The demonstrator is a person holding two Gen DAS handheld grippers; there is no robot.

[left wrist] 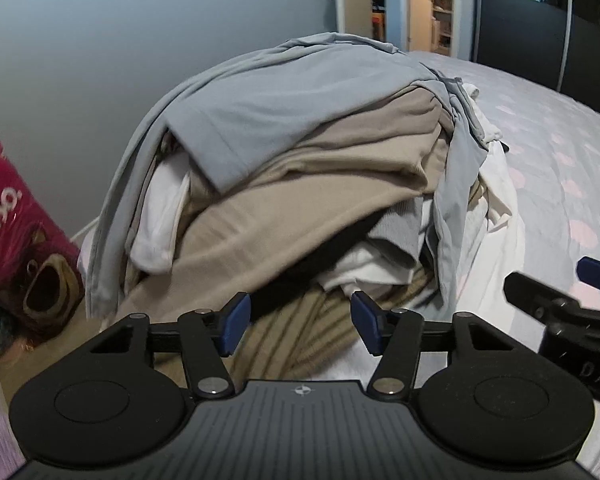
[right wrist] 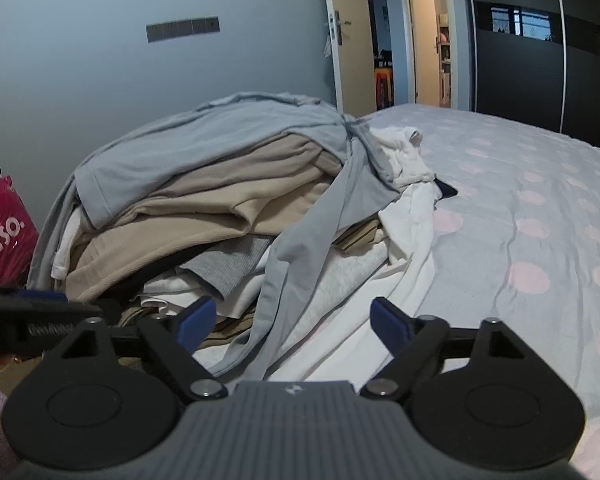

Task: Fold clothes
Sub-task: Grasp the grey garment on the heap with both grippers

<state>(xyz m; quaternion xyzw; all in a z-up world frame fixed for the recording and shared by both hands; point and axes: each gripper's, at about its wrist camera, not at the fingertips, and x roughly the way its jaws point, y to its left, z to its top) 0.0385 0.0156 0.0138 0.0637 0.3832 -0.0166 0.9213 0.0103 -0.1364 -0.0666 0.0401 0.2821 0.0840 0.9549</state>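
Observation:
A tall heap of clothes point(left wrist: 292, 160) lies at the near left corner of the bed. A pale blue garment point(left wrist: 268, 112) drapes over the top, with beige pieces point(left wrist: 284, 232) under it and white ones at the base. A striped olive piece point(left wrist: 300, 328) lies just beyond my left gripper point(left wrist: 300, 316), which is open and holds nothing. My right gripper point(right wrist: 290, 320) is open too, hovering over a hanging pale blue sleeve point(right wrist: 300, 248) and white cloth point(right wrist: 360, 320). The right gripper point(left wrist: 572, 300) also shows at the right edge of the left wrist view.
The bed point(right wrist: 520, 208) has a pale sheet with pink dots stretching to the right. A pink printed bag point(left wrist: 16, 232) stands on the floor at left by the grey wall. An open doorway point(right wrist: 384, 40) and a dark wardrobe point(right wrist: 540, 52) lie beyond.

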